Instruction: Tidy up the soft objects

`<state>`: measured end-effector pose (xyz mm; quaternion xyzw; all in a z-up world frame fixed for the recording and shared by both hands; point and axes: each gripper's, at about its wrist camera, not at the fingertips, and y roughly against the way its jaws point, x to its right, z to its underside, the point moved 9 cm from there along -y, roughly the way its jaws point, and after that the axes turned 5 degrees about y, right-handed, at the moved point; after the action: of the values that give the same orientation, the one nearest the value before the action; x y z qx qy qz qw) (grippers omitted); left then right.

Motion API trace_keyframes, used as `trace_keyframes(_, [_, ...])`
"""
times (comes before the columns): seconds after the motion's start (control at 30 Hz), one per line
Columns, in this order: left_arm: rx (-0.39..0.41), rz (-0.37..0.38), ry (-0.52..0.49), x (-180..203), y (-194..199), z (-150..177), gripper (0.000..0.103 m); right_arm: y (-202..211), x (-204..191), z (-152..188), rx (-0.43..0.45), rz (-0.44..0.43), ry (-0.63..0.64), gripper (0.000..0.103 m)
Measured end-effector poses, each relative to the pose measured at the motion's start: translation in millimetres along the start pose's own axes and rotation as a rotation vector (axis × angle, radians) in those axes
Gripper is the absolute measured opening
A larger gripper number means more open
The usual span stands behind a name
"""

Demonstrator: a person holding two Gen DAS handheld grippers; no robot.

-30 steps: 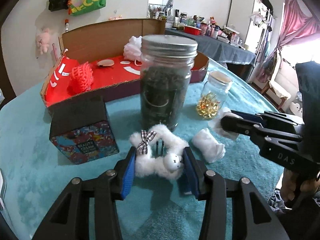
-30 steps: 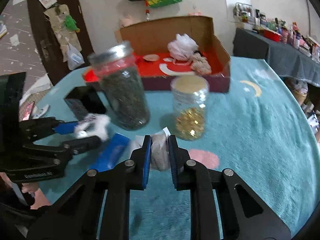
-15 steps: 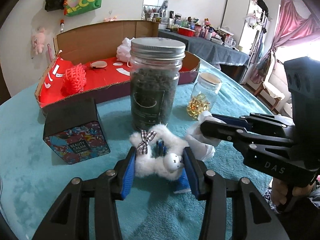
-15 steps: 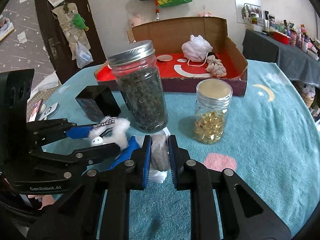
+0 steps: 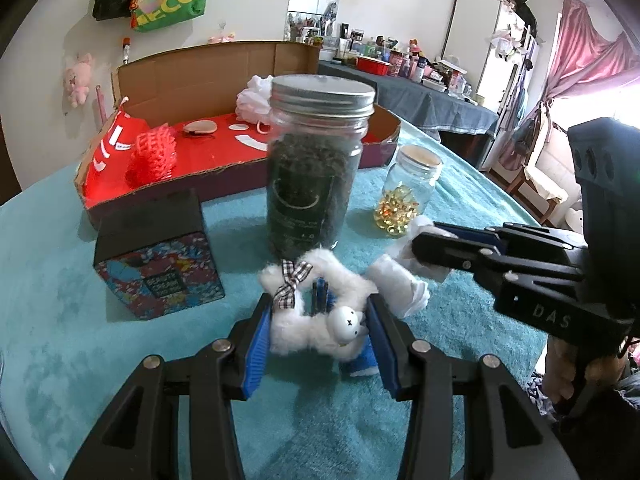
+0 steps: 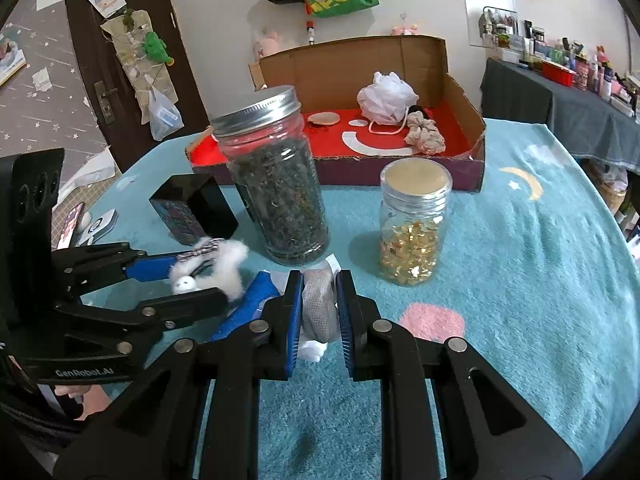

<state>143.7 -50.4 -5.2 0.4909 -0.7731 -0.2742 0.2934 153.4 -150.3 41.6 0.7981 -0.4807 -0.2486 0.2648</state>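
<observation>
My left gripper [image 5: 316,316] is shut on a white plush toy [image 5: 316,312] with a checked bow, held just above the teal table; it also shows in the right wrist view [image 6: 212,268]. My right gripper [image 6: 318,300] is shut on a white rolled cloth [image 6: 318,304], seen in the left wrist view [image 5: 404,284] to the right of the toy. A cardboard box with a red floor [image 5: 224,152] stands behind, holding a red mesh sponge [image 5: 154,154], a white bath pouf [image 6: 386,98] and a beige scrunchie [image 6: 424,138].
A tall jar of dark leaves [image 5: 316,168] stands right in front of both grippers. A small jar of gold capsules [image 6: 414,220] is to its right. A black patterned box [image 5: 156,256] is to the left. A blue item [image 6: 244,308] lies under the grippers.
Both grippers have lifted slightly with their loads and drawn back a little; the right gripper with the cloth sits farther right of the toy than half a second ago.
</observation>
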Motion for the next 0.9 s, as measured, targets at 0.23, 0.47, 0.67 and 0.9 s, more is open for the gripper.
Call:
trace_keyframes(0.23, [0.005, -0.023, 0.018, -15, 13, 9, 0.048, 5, 15, 6, -0.005, 0.023, -0.024, 0.016])
trace_keyframes(0.47, [0.011, -0.064, 0.070, -42, 25, 19, 0.048, 9, 36, 15, -0.012, 0.061, -0.057, 0.016])
trace_keyframes(0.67, [0.022, -0.091, 0.105, -60, 36, 24, 0.048, 11, 52, 17, -0.013, 0.083, -0.089, 0.016])
trace_keyframes(0.9, [0.037, -0.127, 0.136, -79, 43, 24, 0.048, 10, 60, 18, -0.022, 0.102, -0.085, 0.016])
